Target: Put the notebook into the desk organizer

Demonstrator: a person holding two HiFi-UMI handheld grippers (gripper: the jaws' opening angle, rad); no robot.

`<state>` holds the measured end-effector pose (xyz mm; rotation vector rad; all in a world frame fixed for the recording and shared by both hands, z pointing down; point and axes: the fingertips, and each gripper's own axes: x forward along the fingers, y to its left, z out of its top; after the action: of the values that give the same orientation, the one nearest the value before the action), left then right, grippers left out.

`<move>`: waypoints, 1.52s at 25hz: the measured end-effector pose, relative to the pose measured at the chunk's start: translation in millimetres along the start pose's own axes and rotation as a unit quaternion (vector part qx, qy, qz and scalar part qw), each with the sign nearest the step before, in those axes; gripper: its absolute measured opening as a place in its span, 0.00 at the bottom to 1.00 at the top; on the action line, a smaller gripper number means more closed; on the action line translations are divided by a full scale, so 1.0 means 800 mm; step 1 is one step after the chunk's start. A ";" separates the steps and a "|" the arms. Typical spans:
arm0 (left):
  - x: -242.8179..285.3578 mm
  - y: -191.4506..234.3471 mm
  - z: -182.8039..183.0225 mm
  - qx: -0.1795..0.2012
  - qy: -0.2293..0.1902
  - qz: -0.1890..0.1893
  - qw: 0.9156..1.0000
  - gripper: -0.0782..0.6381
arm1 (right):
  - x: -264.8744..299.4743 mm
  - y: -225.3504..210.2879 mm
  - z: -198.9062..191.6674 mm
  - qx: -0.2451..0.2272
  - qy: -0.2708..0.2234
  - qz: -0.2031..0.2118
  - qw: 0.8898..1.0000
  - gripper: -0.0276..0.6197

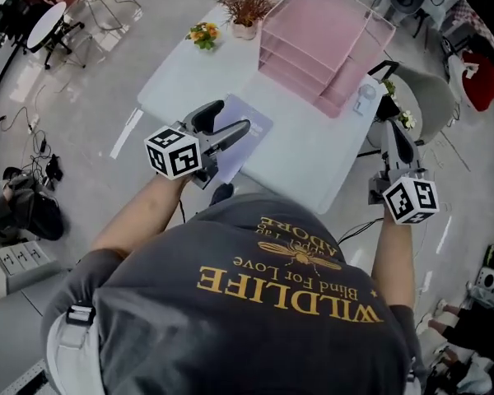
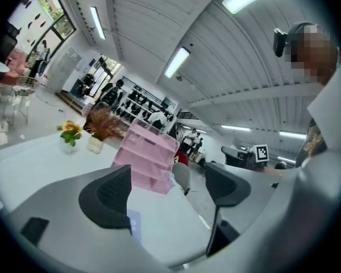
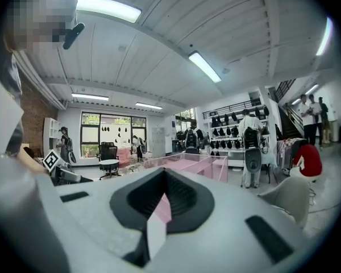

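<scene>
A lavender notebook (image 1: 249,120) lies flat on the white table (image 1: 305,159), near its front left edge. My left gripper (image 1: 229,122) hovers over the notebook, jaws open with nothing between them. In the left gripper view a corner of the notebook (image 2: 134,223) shows by the left pad, with the gripper (image 2: 167,192) pointing across the table at the pink desk organizer (image 2: 148,158). The organizer (image 1: 321,48) stands at the table's far side, with stacked trays. My right gripper (image 1: 389,122) is shut and empty, beyond the table's right edge. The right gripper view shows its pads (image 3: 184,201) closed and the organizer (image 3: 187,165) beyond.
A small pot of yellow flowers (image 1: 202,34) and a pot of dried brown plants (image 1: 245,2) stand at the table's far left. A small white object (image 1: 364,97) sits by the organizer's right side. A grey chair (image 1: 432,97) stands right of the table.
</scene>
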<state>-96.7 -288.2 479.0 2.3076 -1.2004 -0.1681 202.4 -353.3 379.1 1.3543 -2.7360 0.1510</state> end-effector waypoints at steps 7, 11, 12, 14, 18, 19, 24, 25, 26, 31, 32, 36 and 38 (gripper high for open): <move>-0.101 0.096 -0.134 -0.131 0.030 0.127 0.983 0.68 | 0.048 0.043 -0.021 -0.006 0.028 0.050 0.998 0.04; -0.134 0.132 -0.205 -0.178 0.059 0.175 0.966 0.68 | 0.063 0.060 -0.030 -0.009 0.040 0.061 0.997 0.04; -0.141 0.140 -0.220 -0.191 0.065 0.186 0.962 0.68 | 0.065 0.064 -0.032 -0.010 0.043 0.062 0.997 0.04; -0.151 0.155 -0.245 -0.229 0.066 0.200 0.950 0.68 | 0.067 0.071 -0.035 -0.013 0.049 0.065 0.997 0.04; -0.149 0.174 -0.275 -0.315 0.054 0.194 0.928 0.68 | 0.068 0.080 -0.042 -0.015 0.059 0.065 0.996 0.04; -0.144 0.177 -0.281 -0.333 0.054 0.188 0.922 0.68 | 0.068 0.081 -0.043 -0.016 0.061 0.065 0.996 0.04; -0.112 0.185 -0.289 -0.391 0.049 0.155 0.906 0.68 | 0.065 0.084 -0.053 -0.018 0.073 0.063 0.995 0.04; -0.107 0.187 -0.288 -0.396 0.049 0.152 0.904 0.67 | 0.064 0.084 -0.054 -0.018 0.074 0.063 0.995 0.04; -0.104 0.190 -0.290 -0.401 0.053 0.154 0.902 0.66 | 0.062 0.085 -0.055 -0.018 0.075 0.063 0.995 0.04; -0.109 0.204 -0.309 -0.392 0.102 0.195 0.893 0.38 | 0.053 0.086 -0.056 -0.020 0.078 0.058 0.995 0.04; -0.110 0.205 -0.310 -0.391 0.109 0.200 0.892 0.35 | 0.052 0.085 -0.056 -0.021 0.079 0.057 0.995 0.04; -0.113 0.201 -0.302 -0.399 0.117 0.200 0.887 0.25 | 0.045 0.082 -0.055 -0.021 0.078 0.053 0.995 0.04; -0.117 0.194 -0.289 -0.406 0.110 0.197 0.886 0.19 | 0.044 0.081 -0.053 -0.020 0.074 0.053 0.996 0.04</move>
<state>-186.4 -195.2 743.0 1.2948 -1.1561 -0.2045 130.8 -336.1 422.1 1.1386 -2.6724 0.1934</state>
